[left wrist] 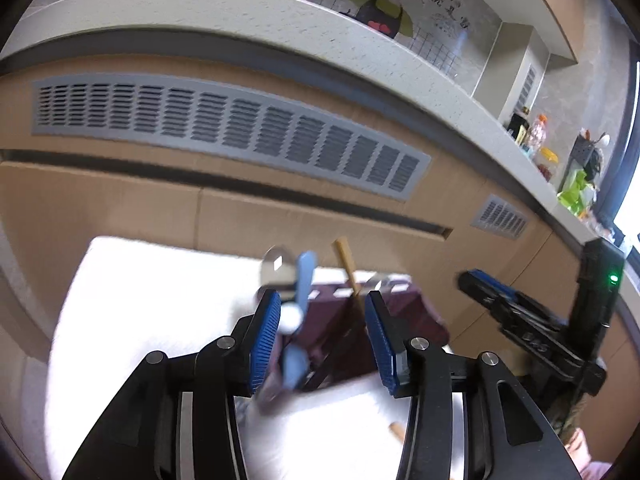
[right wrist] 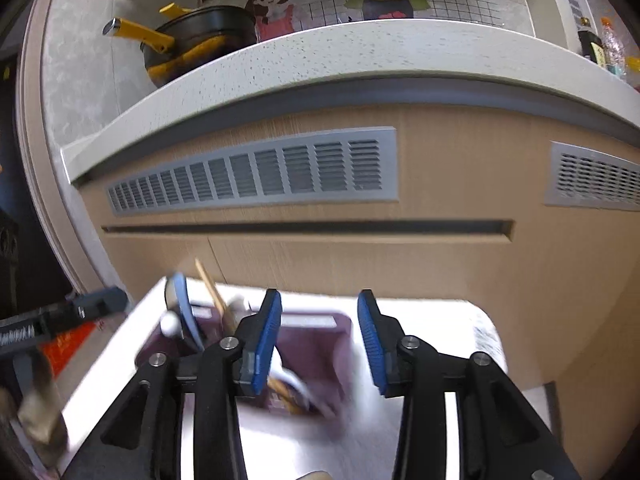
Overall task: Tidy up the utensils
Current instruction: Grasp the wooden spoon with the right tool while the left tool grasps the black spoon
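Observation:
A dark purple utensil holder stands on a white table. It holds a blue-handled utensil, a metal spoon and a wooden stick. My left gripper is open and empty, its blue pads either side of the holder's near end. In the right wrist view the holder lies between the open, empty right gripper's pads, with the blue utensil and the wooden stick at its left. The right gripper also shows in the left wrist view, and the left gripper in the right wrist view.
A wooden cabinet front with grey vent grilles rises just behind the table under a speckled counter. A black and yellow pan and bottles sit on the counter. A wooden piece lies on the table near my left gripper.

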`<state>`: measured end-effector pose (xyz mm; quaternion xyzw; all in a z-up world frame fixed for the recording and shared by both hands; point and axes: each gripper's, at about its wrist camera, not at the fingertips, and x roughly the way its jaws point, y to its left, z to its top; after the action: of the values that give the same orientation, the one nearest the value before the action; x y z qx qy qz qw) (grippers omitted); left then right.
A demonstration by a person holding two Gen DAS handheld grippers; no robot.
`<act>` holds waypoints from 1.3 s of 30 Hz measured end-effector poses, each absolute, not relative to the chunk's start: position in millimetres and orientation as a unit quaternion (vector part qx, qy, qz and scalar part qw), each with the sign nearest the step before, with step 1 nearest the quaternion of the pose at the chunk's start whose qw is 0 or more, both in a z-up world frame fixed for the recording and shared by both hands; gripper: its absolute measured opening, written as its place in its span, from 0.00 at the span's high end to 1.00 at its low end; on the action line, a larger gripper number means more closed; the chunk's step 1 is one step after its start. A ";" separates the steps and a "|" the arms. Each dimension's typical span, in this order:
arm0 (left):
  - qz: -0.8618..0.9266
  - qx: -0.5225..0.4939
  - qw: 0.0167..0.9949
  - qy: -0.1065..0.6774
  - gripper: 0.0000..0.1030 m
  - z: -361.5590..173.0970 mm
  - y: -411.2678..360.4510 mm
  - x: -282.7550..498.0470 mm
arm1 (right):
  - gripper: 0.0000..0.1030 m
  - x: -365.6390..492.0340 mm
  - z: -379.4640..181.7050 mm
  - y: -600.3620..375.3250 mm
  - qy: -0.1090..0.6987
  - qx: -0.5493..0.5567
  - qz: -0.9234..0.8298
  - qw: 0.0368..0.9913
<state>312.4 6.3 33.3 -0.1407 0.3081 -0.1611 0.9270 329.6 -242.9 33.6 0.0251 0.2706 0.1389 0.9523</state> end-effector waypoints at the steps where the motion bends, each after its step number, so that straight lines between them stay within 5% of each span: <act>1: -0.154 -0.137 0.926 0.315 0.54 28.7 10.3 307.5 | 0.56 321.3 31.2 -245.5 0.276 0.018 0.132 0.952; 19: -0.123 -0.075 0.878 0.456 0.52 -82.9 11.9 235.3 | 0.50 217.8 -81.7 -229.2 0.434 -0.070 0.126 0.889; 23: -0.122 -0.066 0.877 0.459 0.52 -87.5 10.3 218.5 | 0.65 220.5 -94.0 -217.1 0.445 -0.076 0.136 0.882; 27: -0.122 -0.060 0.876 0.462 0.50 -89.8 13.1 208.0 | 0.70 238.1 -95.7 -210.8 0.444 -0.078 0.133 0.882; 29: -0.121 -0.064 0.875 0.465 0.46 -89.6 13.9 207.4 | 0.89 241.5 -94.5 -207.3 0.449 -0.083 0.129 0.880; 39: -0.130 -0.072 0.867 0.476 0.45 -90.0 5.9 223.3 | 0.90 197.5 -87.7 -237.2 0.465 -0.036 0.118 0.877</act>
<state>223.3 5.9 -90.0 -0.0722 0.4756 -0.1299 0.8670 197.5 -237.2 -87.7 -0.0358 0.4646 0.1178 0.8769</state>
